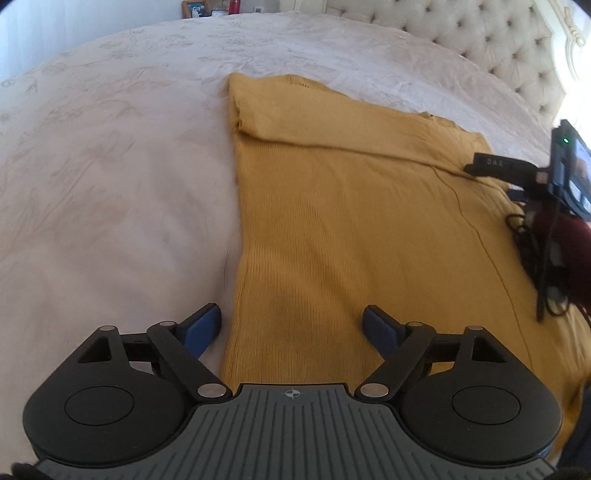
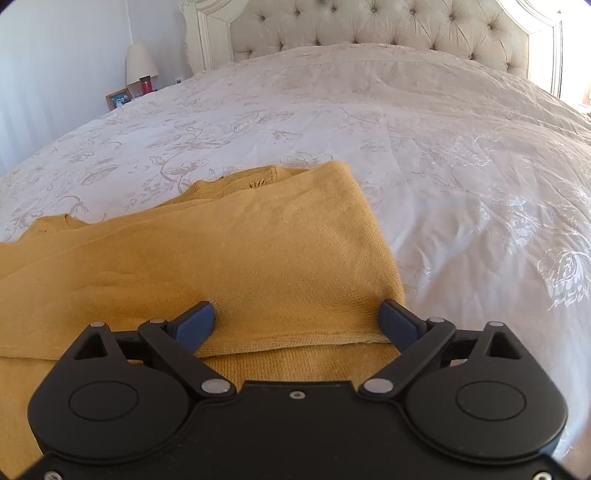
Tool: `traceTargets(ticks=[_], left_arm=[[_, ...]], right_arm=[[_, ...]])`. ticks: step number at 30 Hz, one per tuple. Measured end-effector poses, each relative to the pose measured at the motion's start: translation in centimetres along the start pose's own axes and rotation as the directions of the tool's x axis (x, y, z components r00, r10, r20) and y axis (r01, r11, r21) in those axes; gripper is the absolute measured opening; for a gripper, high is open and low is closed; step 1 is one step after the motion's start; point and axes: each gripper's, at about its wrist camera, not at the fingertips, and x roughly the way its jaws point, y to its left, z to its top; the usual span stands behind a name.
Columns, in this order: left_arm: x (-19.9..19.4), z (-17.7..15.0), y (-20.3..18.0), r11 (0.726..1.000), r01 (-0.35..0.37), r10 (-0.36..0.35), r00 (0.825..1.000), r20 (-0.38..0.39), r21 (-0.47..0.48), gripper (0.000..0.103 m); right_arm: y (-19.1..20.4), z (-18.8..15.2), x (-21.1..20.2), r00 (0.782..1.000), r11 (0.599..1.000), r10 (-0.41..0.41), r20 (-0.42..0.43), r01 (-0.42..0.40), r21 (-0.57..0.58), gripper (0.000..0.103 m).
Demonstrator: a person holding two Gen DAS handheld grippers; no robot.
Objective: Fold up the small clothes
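Mustard knit garment [image 1: 332, 221] lies flat on the bed [image 1: 110, 166], partly folded: in the left wrist view a folded layer crosses it from upper centre toward the right edge; in the right wrist view a hem edge runs across the lower centre over another layer.

Left gripper [image 1: 291, 325]: jaws wide apart, nothing between the pads; it straddles the garment's left edge at lower centre, one finger over bedspread, one over cloth. Not gripping.

Right gripper [image 2: 299, 319]: jaws spread wide, fingertips [image 2: 393, 317] sunk against the cloth near its right corner, hem line between them. Pads do not pinch anything.

Step in hand, as judged: take both near corners for the next fold.

To do it well:
- catch all layers at the edge, not the top one alone
- close both grippers fully before lifting
- lift evenly, carry toward the headboard [image 2: 369, 29], align edges.

Risk: knit stretches, so one layer may slip.
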Motion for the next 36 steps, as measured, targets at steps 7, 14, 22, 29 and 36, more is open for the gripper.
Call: traceTargets(ticks=[7,14,22,29,36], left_arm=[[-2.2,-3.2,0.0,0.999,0.038,-0.038,0.999,-0.011,0.015,0.087],[-2.5,-4.6,-0.4,0.998,0.058,-0.058,0.998,0.012,0.03,0.091],[-2.6,-5.1,-0.4,0.997,0.062,-0.062,0.998,0.023,0.036,0.091],[-3.0,-5.5,-0.5,0.998,0.058,-0.059,0.998,0.028,0.035,0.09],[-3.6,-5.3,0.0,0.998,0.063,-0.063,0.997,0.049,-0.005,0.021]], right_arm=[[-1.0,-0.2,-1.4,0.996,0.997,0.071,-0.048,-0.071,-0.007,0.1],[-4.2,0.0,-7.4,0.956,0.973,0.198,-0.216,-0.218,-0.077,0.102],[-10.9,-1.7,-15.2,0.952,0.98,0.15,-0.266,-0.179,-0.09,0.102],[-12.5,-5.0,-19.2,0.931,0.967,0.176,-0.319,-0.224,-0.121,0.089],[-12.3,-6.7,-17.7,0.875,0.951,0.229,-0.427,-0.294,-0.093,0.062]])
